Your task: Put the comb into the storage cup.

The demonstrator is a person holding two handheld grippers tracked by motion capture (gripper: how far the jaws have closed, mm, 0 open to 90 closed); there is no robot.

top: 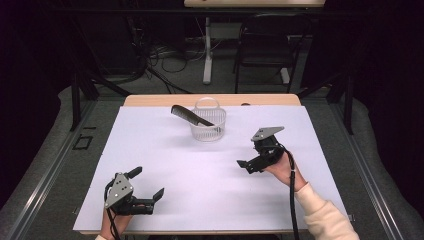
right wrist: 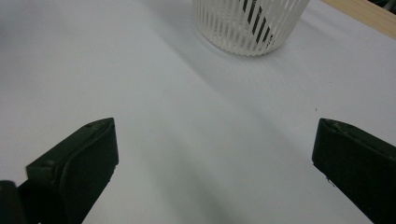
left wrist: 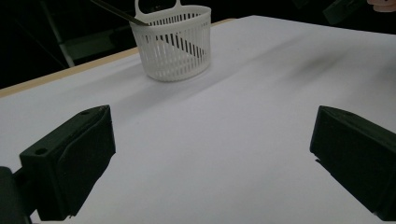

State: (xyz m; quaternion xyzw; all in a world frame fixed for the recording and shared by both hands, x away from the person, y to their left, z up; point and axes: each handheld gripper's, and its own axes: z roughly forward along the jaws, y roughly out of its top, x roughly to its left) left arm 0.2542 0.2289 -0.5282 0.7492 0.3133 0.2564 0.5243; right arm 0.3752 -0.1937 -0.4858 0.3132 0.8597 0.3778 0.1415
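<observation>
A white slotted plastic basket (top: 208, 124) with a loop handle stands at the far middle of the table (top: 150, 150), which is covered by a white sheet with a strip of bare wood along its far edge. A black comb (top: 191, 116) leans in the basket: its lower end rests inside, and its upper end sticks out over the rim toward the far left. Through the basket's slots the comb shows as a dark slanted bar in the left tool's view (left wrist: 187, 44) and in the right tool's view (right wrist: 256, 21).

The right tool (top: 250, 162) is held above the sheet at the right of the table, near of and right of the basket and apart from it. Its jaws stand wide open with nothing between them; only bare sheet lies in the gap.

The left tool (top: 147, 186) sits at the near left of the table, well apart from the basket. Its jaws are also spread wide and hold nothing.

Behind the table a dark chair (top: 265, 45) stands on the floor.
</observation>
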